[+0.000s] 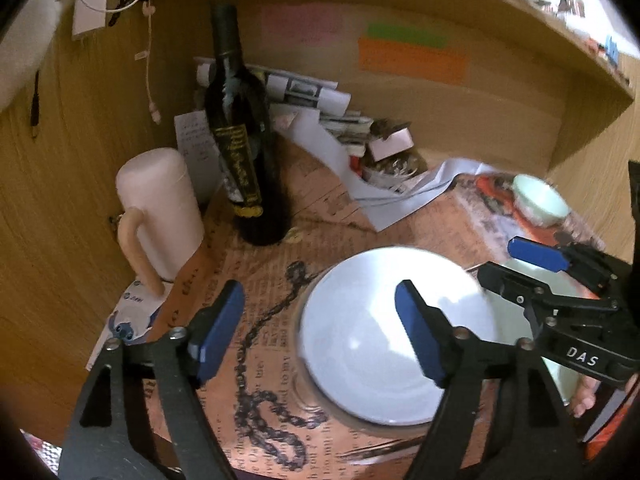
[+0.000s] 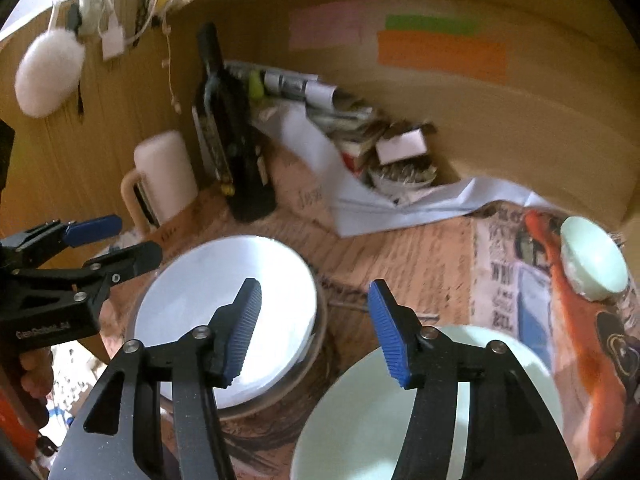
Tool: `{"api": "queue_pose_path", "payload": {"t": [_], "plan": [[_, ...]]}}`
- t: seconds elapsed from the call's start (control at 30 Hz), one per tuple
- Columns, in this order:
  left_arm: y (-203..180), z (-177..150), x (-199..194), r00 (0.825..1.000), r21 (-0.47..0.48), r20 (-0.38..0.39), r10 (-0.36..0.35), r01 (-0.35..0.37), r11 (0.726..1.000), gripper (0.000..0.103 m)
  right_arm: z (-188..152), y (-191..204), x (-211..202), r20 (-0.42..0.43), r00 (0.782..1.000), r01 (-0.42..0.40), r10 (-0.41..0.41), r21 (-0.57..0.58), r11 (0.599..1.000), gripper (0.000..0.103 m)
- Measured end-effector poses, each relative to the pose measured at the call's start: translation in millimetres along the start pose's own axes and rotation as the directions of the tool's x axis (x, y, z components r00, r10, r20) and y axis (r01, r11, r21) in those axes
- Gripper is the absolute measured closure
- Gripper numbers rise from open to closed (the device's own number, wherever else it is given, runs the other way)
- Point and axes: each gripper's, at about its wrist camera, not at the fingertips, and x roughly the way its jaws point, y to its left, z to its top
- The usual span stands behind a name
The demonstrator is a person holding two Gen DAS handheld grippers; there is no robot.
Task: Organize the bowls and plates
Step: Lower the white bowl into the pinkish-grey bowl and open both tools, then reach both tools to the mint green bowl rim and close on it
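Left gripper [image 1: 320, 332]: jaws wide, nothing gripped, hovering over white plate [image 1: 384, 332] | right gripper [image 2: 316, 332]: jaws parted, nothing between them, above pale green bowl [image 2: 400, 420] at table's near edge | plate sits just beside bowl | small green bowl [image 2: 596, 260] upside down near right edge | wine bottle [image 1: 244, 140], pink mug [image 1: 160, 208] at back-left corner

The left hand-held gripper [image 1: 320, 330] points forward and downward, its blue-padded fingers [image 1: 218, 330] spread wide with nothing clamped between them. The right hand-held gripper [image 2: 316, 330] sits just beside it on the right, tilted down likewise, its jaws parted with nothing pressed between them. Fingertips of a person's hand [image 2: 34, 376] show behind the left gripper's body.
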Motion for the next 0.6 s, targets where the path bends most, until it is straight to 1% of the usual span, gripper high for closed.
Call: {"api": "queue_pose_path", "payload": {"t": [0.03,0.1,0.17,0.27,0.37,0.47,0.5,0.53,0.6], "plan": [[-2.1,3.7,-1.1,1.000,-0.005,0.000,-0.019,0.019,1.000,0.018,1.3,-3.1,-3.6,0.011,1.000,0.003,-0.003,0.004,1.000,0.051],[-8.3,9.7,-2.8,0.999,-0.003,0.006,-0.042,0.042,0.999,0.017,4.4,-12.4,-12.2,0.034,0.999,0.015,-0.016,0.017,1.000,0.050],[-18.7,15.5,-4.3,0.998,0.018,0.015,-0.065,0.065,0.998,0.017,6.7,-23.0,-19.3,0.058,0.997,0.039,-0.042,0.036,0.999,0.049],[-39.3,24.4,-2.8,0.995,0.054,0.018,-0.103,0.102,0.993,0.016,10.0,-44.3,-31.2,0.083,0.992,0.085,-0.090,0.072,0.994,0.048],[-60.4,32.8,4.6,0.989,0.085,0.001,-0.147,0.147,0.985,0.016,11.5,-70.7,-43.4,0.100,0.984,0.137,-0.149,0.112,0.984,0.047],[-82.8,42.9,14.5,0.984,0.112,-0.017,-0.180,0.181,0.977,0.016,11.5,-98.4,-55.2,0.114,0.970,0.195,-0.214,0.159,0.968,0.039],[-88.6,45.5,17.7,0.982,0.118,-0.022,-0.190,0.191,0.974,0.016,11.1,-108.0,-59.5,0.119,0.963,0.219,-0.241,0.173,0.960,0.039],[-96.0,49.2,22.2,0.979,0.123,-0.030,-0.201,0.203,0.971,0.016,11.1,-115.8,-62.5,0.122,0.956,0.244,-0.268,0.182,0.953,0.039],[-110.4,57.4,32.6,0.975,0.126,-0.044,-0.216,0.220,0.967,0.016,11.4,-132.4,-68.4,0.127,0.931,0.313,-0.341,0.199,0.929,0.038]]}}
